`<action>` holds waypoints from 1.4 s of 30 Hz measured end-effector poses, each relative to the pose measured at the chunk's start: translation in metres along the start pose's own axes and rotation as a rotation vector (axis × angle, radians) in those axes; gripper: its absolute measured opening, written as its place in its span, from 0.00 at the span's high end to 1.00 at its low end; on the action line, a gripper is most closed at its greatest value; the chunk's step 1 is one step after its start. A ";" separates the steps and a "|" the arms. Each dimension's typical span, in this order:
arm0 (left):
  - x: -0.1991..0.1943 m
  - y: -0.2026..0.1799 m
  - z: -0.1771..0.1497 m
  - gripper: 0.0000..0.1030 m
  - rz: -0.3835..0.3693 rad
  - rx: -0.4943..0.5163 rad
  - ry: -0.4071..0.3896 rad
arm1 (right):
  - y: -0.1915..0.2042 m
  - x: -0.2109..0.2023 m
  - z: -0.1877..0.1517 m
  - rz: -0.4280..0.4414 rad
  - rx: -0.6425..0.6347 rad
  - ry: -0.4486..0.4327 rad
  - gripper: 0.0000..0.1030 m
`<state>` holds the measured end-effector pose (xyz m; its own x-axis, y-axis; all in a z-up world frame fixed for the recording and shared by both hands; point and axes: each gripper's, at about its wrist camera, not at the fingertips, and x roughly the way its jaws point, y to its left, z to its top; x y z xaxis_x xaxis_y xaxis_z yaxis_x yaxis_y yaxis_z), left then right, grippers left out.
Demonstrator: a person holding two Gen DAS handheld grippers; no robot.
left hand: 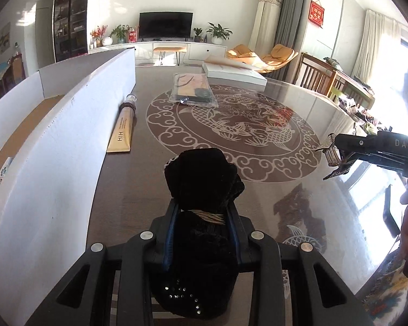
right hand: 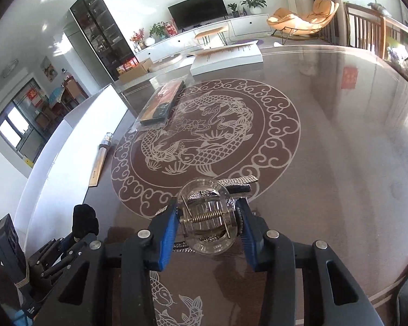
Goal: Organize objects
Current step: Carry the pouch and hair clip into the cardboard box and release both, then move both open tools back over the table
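Black velvet bundle (left hand: 204, 179) is clamped in the left hand-held gripper (left hand: 202, 214) right at the 6 o'clock edge of its view, and the right hand-held gripper (right hand: 208, 224) is clenched on a clear rhinestone hair clip (right hand: 206, 217), both lifted just off the table (right hand: 326, 135). Next up I'd guess both go into the white box (left hand: 68, 125) at about 9 o'clock, so keep the squeeze steady, clear the wall and lower them in gently; the tan tube (left hand: 123, 127), bagged item (left hand: 193, 89) and flat white box (left hand: 234, 74) farther out at 12 o'clock can wait.
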<state>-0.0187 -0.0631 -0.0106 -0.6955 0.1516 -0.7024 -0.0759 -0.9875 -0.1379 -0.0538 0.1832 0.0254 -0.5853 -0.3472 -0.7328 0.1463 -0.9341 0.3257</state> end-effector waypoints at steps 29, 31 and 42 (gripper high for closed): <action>-0.091 0.230 0.017 0.08 0.454 -0.240 -0.007 | 0.274 0.030 -0.010 0.406 -0.397 0.003 0.10; -0.093 0.214 0.017 0.08 0.426 -0.232 -0.027 | 0.240 0.026 -0.008 0.307 -0.400 -0.055 0.03; -0.102 0.043 0.042 0.07 0.155 0.035 -0.103 | 0.050 0.068 -0.021 -0.153 -0.319 0.018 0.01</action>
<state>0.0190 -0.1226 0.0847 -0.7700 -0.0064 -0.6380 0.0149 -0.9999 -0.0079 -0.0689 0.1107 -0.0206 -0.6060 -0.1999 -0.7699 0.3011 -0.9535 0.0106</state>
